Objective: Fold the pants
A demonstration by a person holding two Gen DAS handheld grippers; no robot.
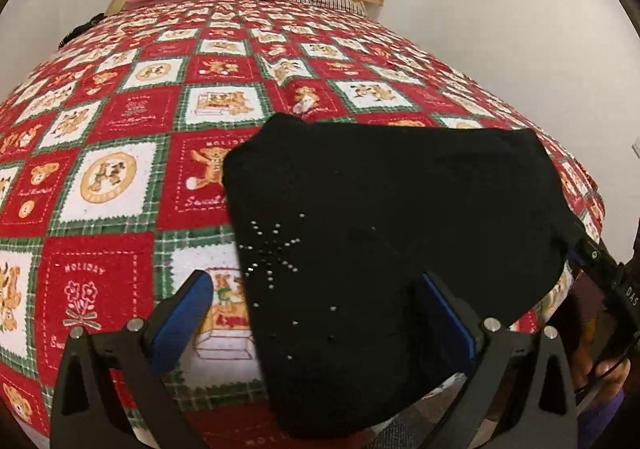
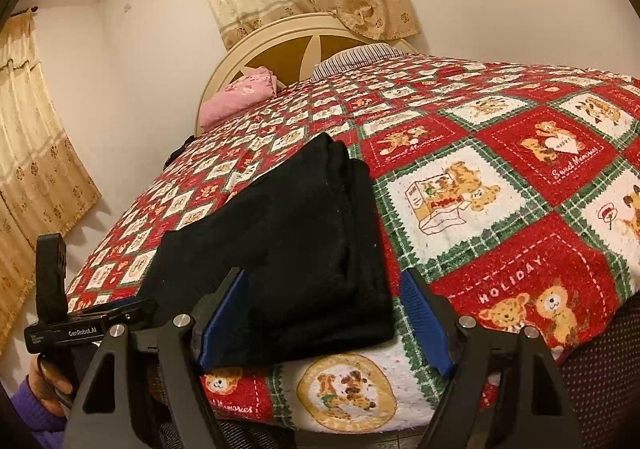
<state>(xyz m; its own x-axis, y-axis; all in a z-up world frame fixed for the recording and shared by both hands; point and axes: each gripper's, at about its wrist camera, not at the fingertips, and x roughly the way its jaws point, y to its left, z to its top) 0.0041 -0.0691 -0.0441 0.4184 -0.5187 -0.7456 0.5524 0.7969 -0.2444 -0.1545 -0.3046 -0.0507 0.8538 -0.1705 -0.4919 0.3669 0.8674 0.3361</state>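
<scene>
Already the black pants lie folded near the bed's front edge. Both left tongs and right tongs gape, seemingly pinching nothing. Press layers flat and square the edges.

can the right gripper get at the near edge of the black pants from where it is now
Probably yes. The right gripper is open, and the near edge of the folded black pants lies between its blue fingers on the bedspread. Nothing sits between them; the left gripper is off to the side.
</scene>
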